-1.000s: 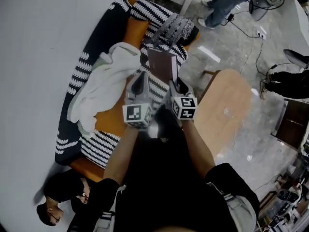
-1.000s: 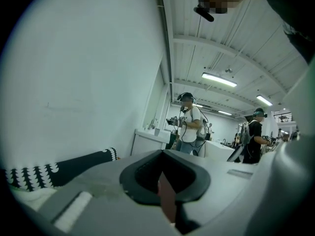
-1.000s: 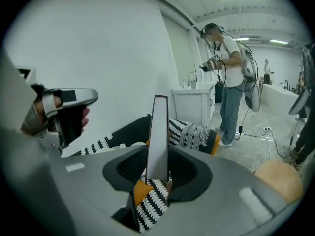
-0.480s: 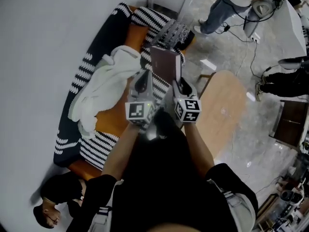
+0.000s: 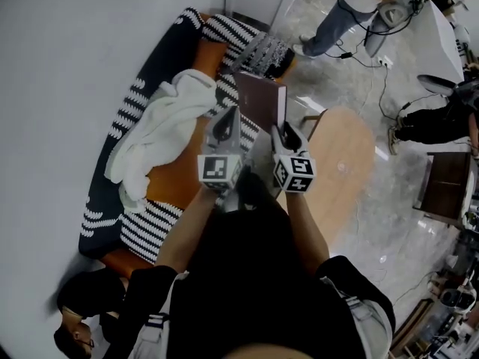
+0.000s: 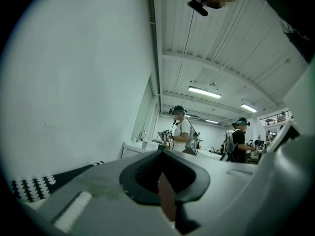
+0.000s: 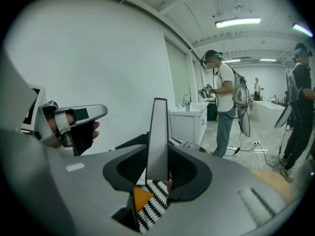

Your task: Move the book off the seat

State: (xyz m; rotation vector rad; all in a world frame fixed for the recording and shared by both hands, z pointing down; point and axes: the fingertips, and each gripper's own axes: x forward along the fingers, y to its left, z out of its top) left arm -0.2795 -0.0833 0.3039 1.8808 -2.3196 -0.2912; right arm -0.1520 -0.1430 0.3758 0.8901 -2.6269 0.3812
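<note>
Clamping the book (image 5: pixel 261 102) only by its edge, the left hand-held gripper (image 6: pixel 166 196) and right hand-held gripper (image 7: pixel 157 175) may let it slip onto the seat (image 5: pixel 174 179).

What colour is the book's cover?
Dark maroon-brown. The book shows best in the head view.

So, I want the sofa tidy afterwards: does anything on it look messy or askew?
Yes. A white blanket lies crumpled in a heap across the orange seat cushion. The black-and-white striped throw covers the sofa unevenly, leaving orange patches bare. Nothing looks spilled or damaged.
</note>
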